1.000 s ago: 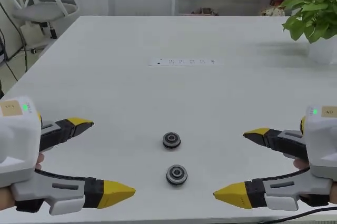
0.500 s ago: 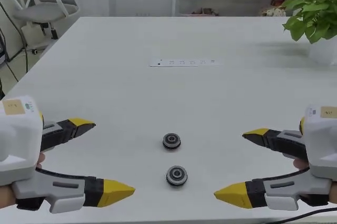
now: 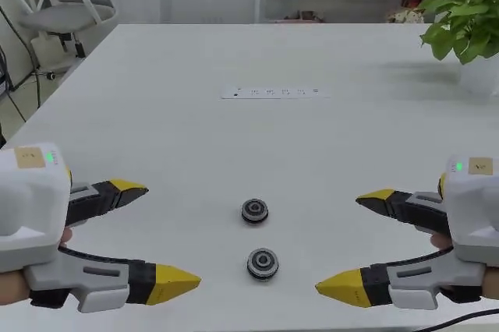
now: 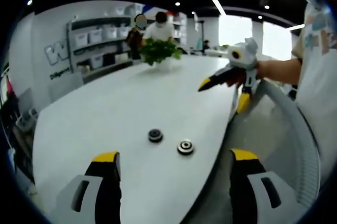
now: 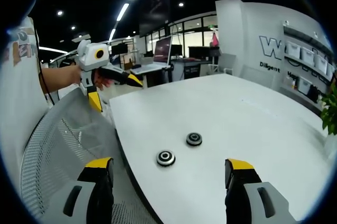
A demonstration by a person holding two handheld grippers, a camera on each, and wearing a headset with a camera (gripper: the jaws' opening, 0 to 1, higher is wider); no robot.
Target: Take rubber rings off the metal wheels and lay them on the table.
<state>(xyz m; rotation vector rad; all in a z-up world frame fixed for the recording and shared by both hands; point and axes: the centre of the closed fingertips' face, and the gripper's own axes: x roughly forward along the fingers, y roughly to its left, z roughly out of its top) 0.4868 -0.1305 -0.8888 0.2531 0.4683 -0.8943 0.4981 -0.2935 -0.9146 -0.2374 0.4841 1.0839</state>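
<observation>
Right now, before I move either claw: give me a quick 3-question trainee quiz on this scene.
1. How many metal wheels lie on the table?
2. True or false: the left claw and the right claw both stand open, holding nothing.
3. The wheels lie: A) between the two claws; B) at the table's far edge; C) inside the right claw.

Key: 1 two; 2 true; 3 A.
</observation>
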